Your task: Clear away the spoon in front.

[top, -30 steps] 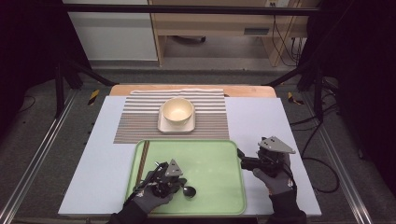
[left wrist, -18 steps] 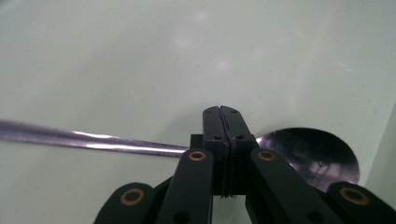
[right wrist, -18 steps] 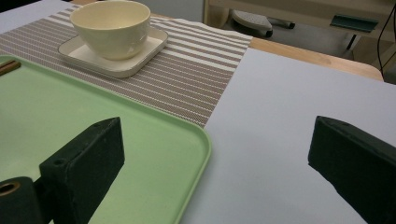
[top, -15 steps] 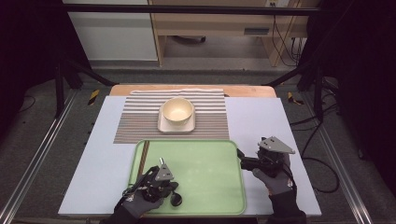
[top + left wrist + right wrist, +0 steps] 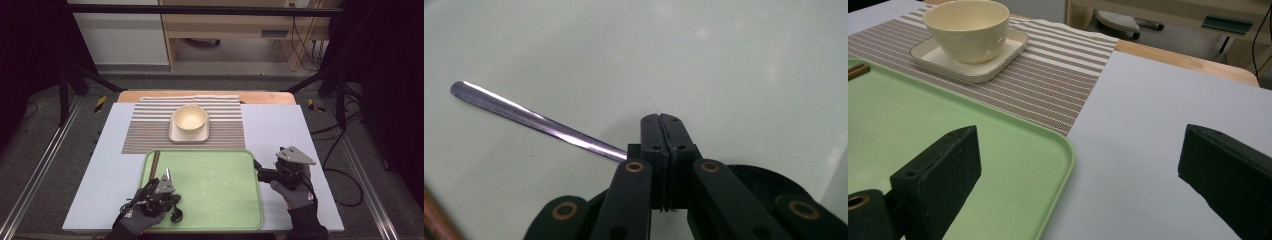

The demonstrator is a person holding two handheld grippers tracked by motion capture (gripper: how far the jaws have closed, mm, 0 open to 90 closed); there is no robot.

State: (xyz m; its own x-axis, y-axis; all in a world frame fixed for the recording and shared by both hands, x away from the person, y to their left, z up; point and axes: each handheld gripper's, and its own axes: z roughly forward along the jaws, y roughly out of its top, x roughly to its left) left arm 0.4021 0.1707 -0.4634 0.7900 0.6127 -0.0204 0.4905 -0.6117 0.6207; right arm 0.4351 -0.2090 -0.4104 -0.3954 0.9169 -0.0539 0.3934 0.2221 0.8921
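Observation:
My left gripper (image 5: 169,201) (image 5: 661,119) is at the near left corner of the green tray (image 5: 220,185). Its jaws are pressed together on the neck of a spoon. The spoon's shiny metal handle (image 5: 524,117) sticks out to the left of the jaws over the tray, and its dark round bowl (image 5: 176,216) (image 5: 774,182) shows on the other side. My right gripper (image 5: 258,169) (image 5: 1078,150) hovers at the tray's right edge, open with nothing between its jaws, half over the tray (image 5: 998,150) and half over the pale blue mat (image 5: 1148,125).
A cream bowl (image 5: 190,119) (image 5: 968,27) stands on a square saucer (image 5: 189,135) on a striped placemat (image 5: 150,130) behind the tray. Brown chopsticks (image 5: 155,162) (image 5: 857,71) lie along the tray's left edge. The table's near edge is just below the left hand.
My left gripper has moved left and a little nearer along the tray's front, carrying the spoon with it. The right gripper has stayed in place.

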